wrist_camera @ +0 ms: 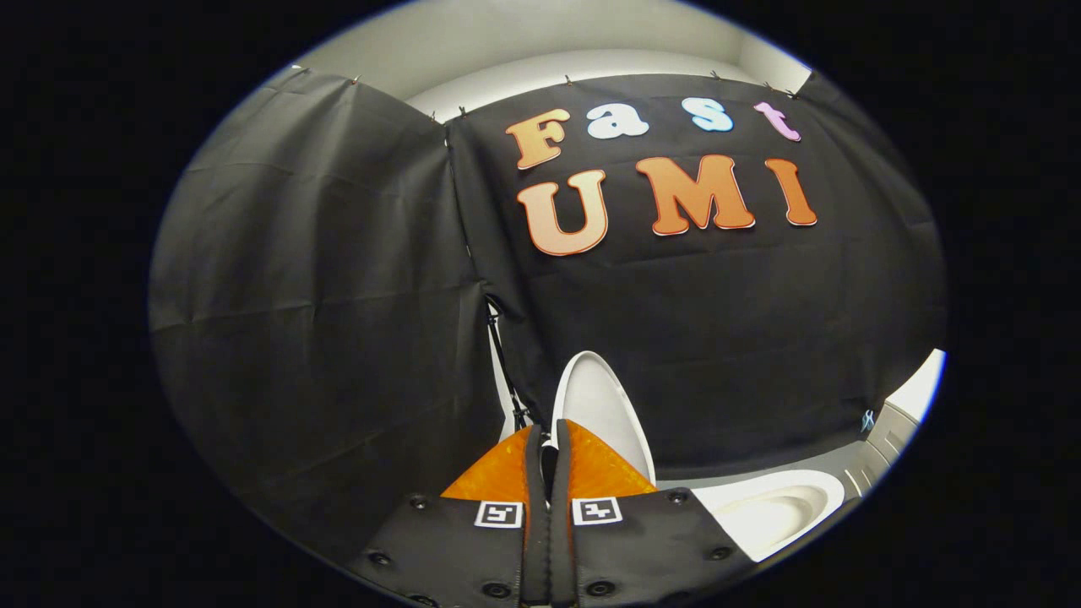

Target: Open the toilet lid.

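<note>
The white toilet lid stands raised, nearly upright, against the black cloth wall. Its left edge rises straight out from behind my fingertips. My gripper is shut, the two fingers pressed side by side with only a thin slit between them. The tips sit right at the lid's lower left edge; I cannot tell whether they touch it. To the right of the fingers and lower lies the open white toilet bowl with its rim showing.
Black cloth wall hangs close on the left and behind the toilet. A thin black stand leg runs down the gap between the cloth panels, just left of the lid. A pale grey ledge or cabinet is at the far right.
</note>
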Available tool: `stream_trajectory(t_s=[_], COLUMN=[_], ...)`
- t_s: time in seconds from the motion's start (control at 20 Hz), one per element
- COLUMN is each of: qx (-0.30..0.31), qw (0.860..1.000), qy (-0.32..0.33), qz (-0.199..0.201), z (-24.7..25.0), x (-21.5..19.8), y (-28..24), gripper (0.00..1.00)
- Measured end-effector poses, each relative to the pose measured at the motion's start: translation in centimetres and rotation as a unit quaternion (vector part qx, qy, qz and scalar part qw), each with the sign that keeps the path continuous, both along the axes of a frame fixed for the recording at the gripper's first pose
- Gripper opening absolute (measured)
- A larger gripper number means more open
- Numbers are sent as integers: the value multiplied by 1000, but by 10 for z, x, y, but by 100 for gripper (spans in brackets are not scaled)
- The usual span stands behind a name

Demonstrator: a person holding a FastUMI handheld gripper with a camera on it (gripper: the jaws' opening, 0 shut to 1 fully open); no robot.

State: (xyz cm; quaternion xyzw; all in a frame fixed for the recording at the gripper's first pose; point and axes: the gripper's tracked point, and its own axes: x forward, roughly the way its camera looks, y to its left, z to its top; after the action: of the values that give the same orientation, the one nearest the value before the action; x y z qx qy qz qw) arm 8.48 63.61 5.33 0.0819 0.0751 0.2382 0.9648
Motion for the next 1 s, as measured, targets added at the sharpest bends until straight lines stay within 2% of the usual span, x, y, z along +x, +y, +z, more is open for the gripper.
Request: stream_trajectory(t_s=[0.25, 0.4, 0.6, 0.8, 1.0], qx=[-1, 14, 25, 33, 20], qw=[1000, 1000, 999, 998, 996], qy=[-4, 2, -25, -44, -79], qz=[-15, 13, 24, 33, 32], z=[3, 16, 53, 93, 124], x=[0, -2, -6, -4, 7], y=[-15, -12, -34, -76, -147], gripper=[9, 28, 68, 94, 96])
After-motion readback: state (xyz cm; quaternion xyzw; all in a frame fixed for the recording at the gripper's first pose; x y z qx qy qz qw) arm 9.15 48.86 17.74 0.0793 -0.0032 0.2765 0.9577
